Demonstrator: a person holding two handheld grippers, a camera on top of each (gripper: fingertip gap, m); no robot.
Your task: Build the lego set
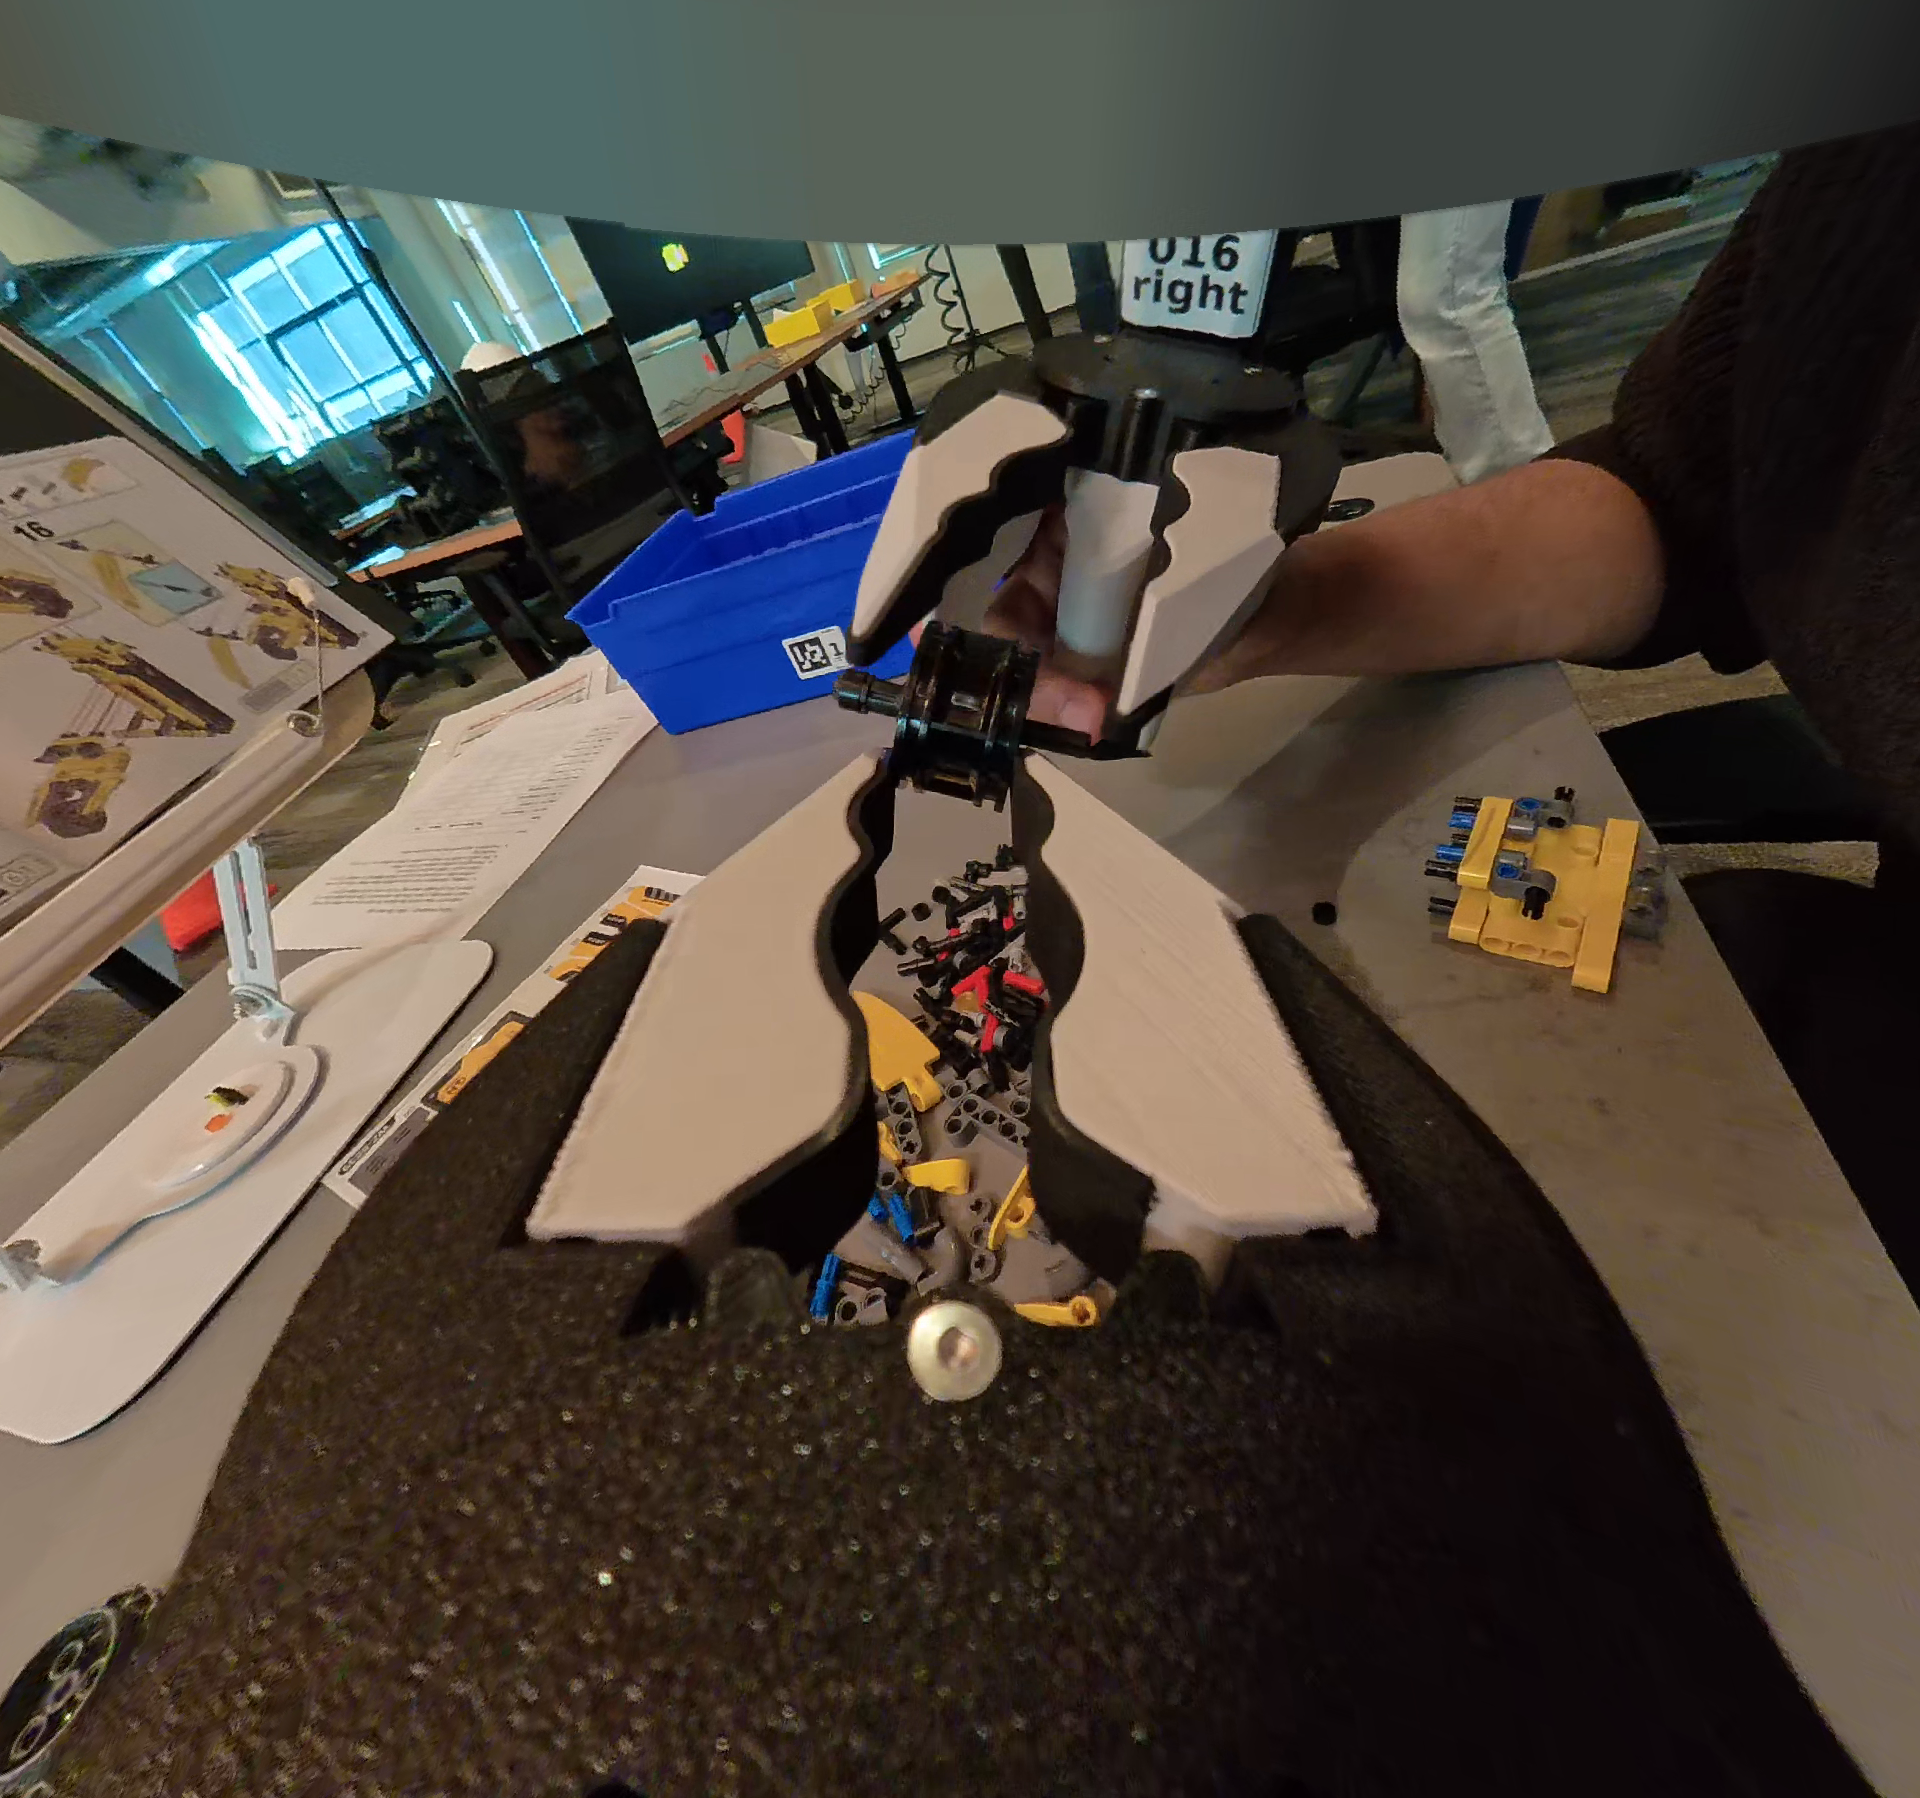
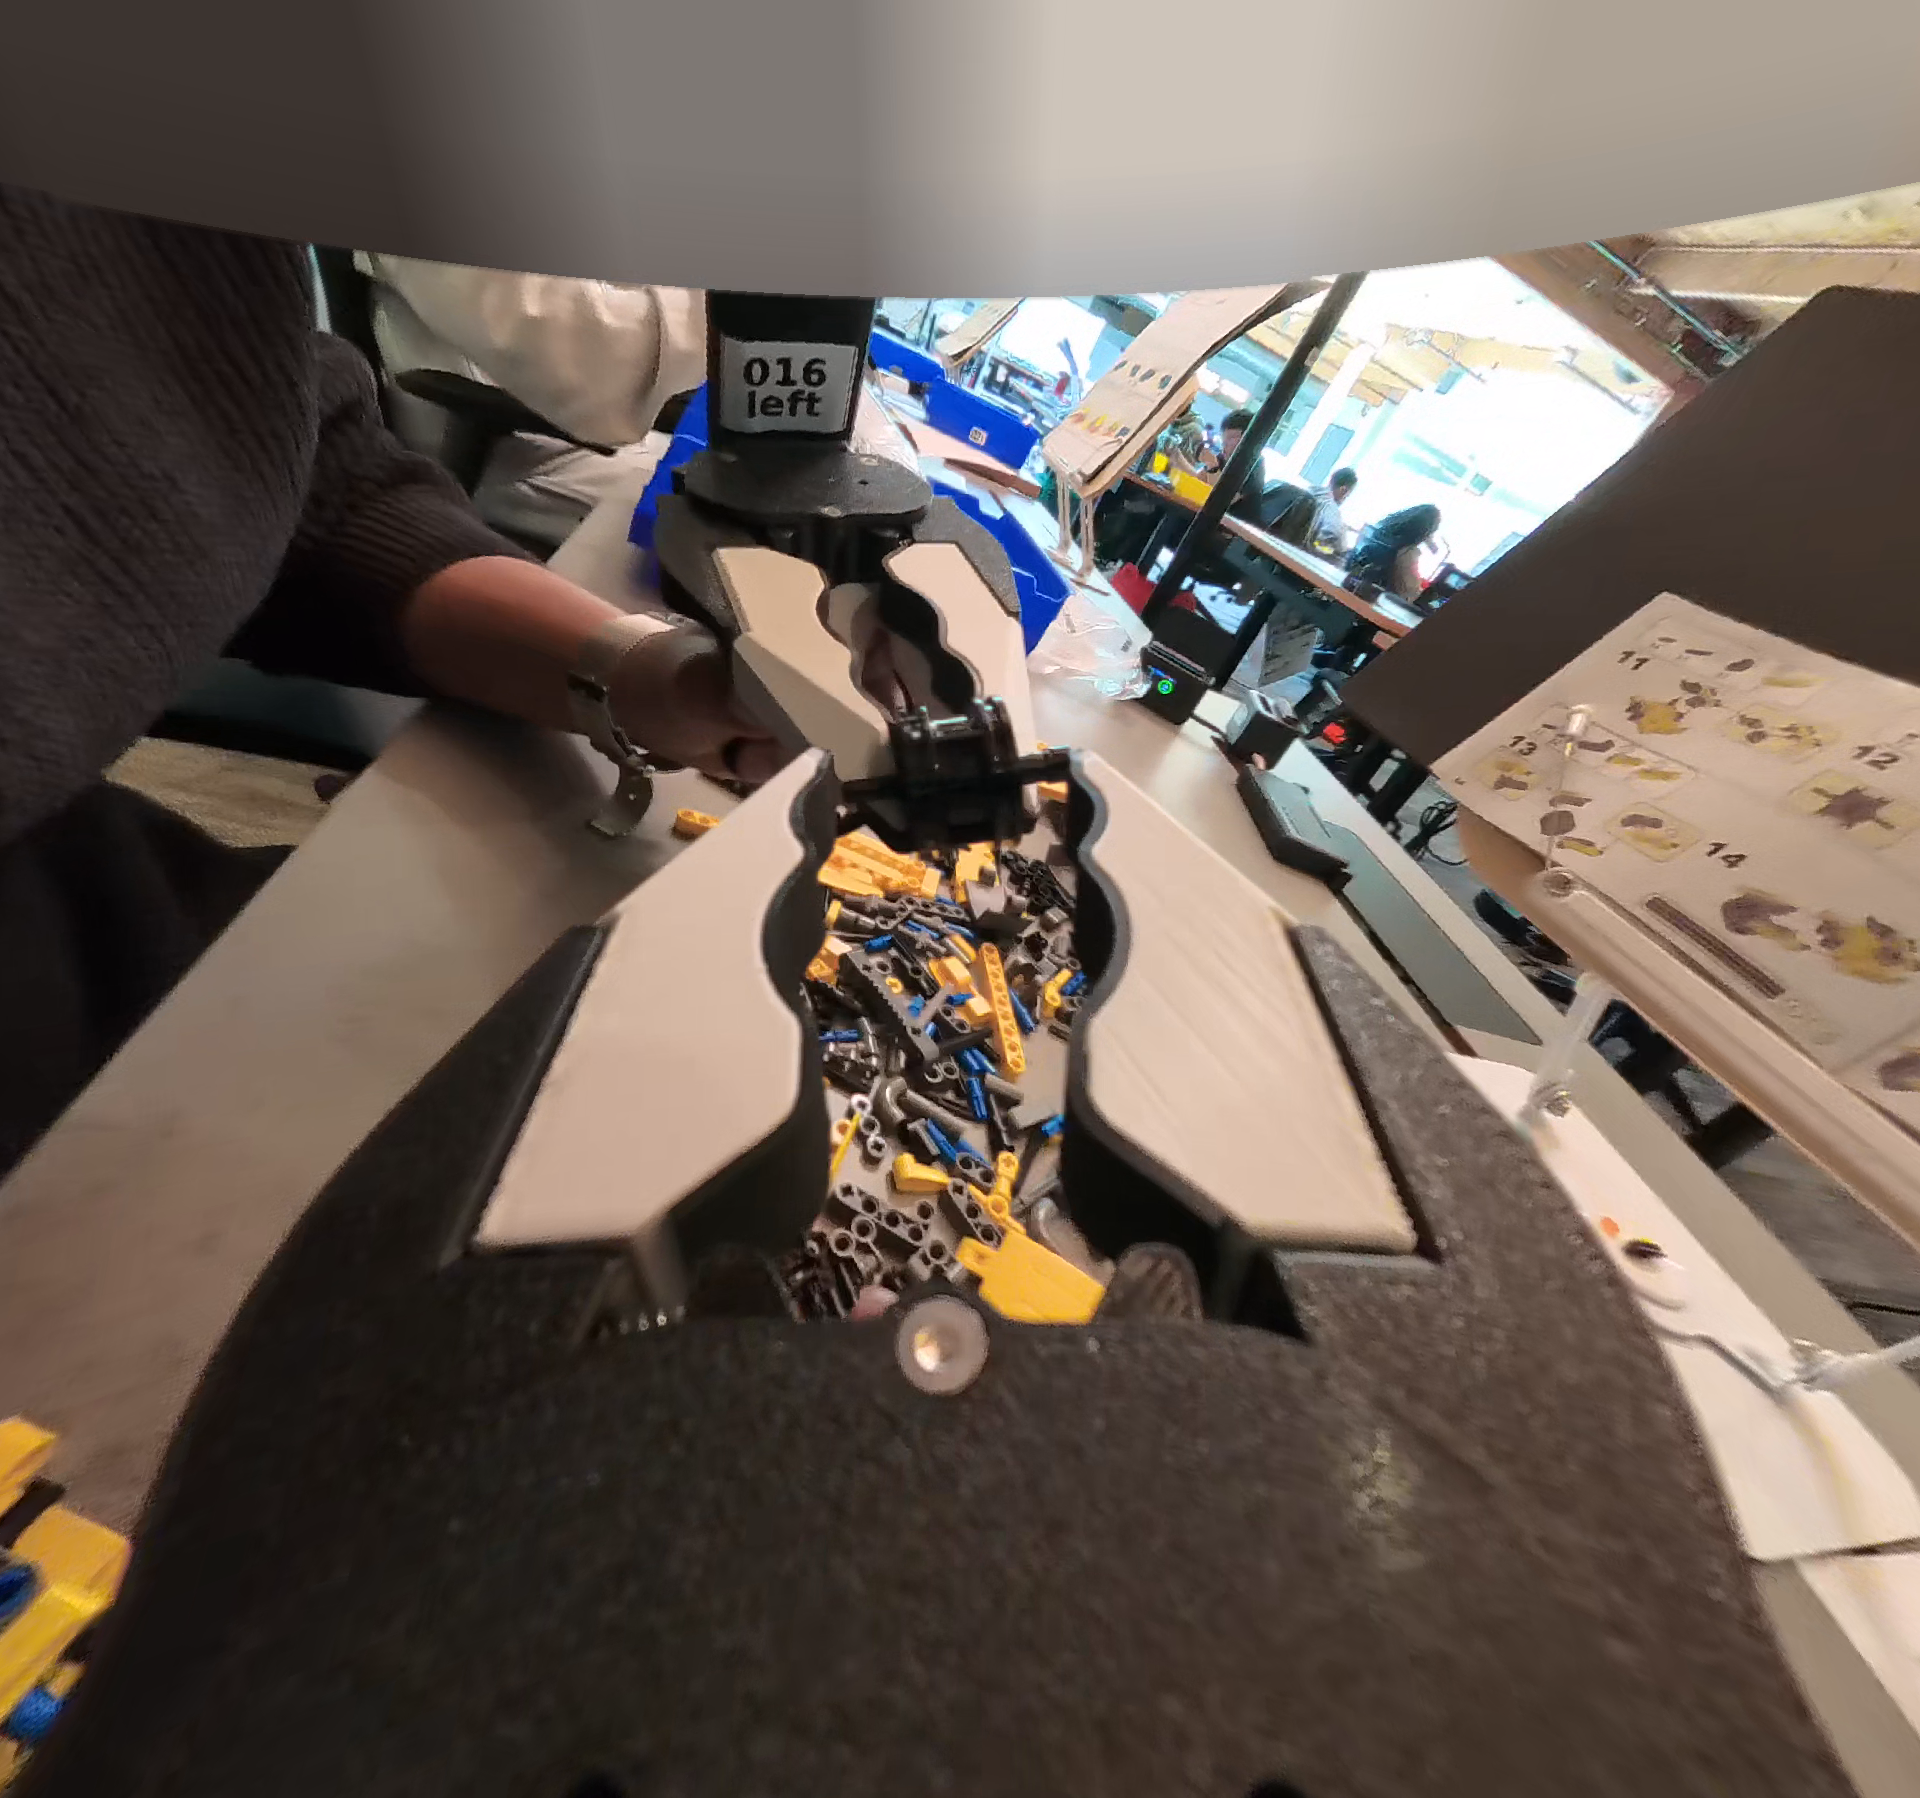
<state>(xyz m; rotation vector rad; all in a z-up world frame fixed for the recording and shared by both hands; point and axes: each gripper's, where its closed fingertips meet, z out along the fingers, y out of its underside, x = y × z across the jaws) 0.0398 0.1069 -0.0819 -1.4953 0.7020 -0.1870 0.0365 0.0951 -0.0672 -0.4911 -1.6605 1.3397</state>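
Left wrist view: the left gripper [image 1: 951, 761] pinches a black reel-shaped part [image 1: 961, 709] at its fingertips, held up above the grey table [image 1: 1621, 1177]. A black axle [image 1: 868, 690] runs through the part, its long line lying left to right across the fingers. The right gripper [image 1: 997, 699] faces in from the far side, tips on the same part; one finger meets the axle's left end, the other its right end, so it spans the axle endwise. A pile of small loose pieces [image 1: 971, 1000] lies on the table directly beneath. A partly built yellow block [image 1: 1538, 881] sits well apart to the right, a blue bin [image 1: 727, 595] stands far left, and an open instruction booklet [image 1: 114, 626] leans on a stand at the left edge.

Right wrist view: the right gripper [image 2: 951, 777] is partly closed on the axle [image 2: 1023, 769], which crosses between its fingertips from left to right. The left gripper [image 2: 940, 720] comes in from the far side and clamps the black part [image 2: 951, 746] around its middle. Both sets of tips meet at the one part, neither nearer than the other. The loose pieces [image 2: 935, 1021] lie below, and the booklet [image 2: 1704, 813] stands at the right.
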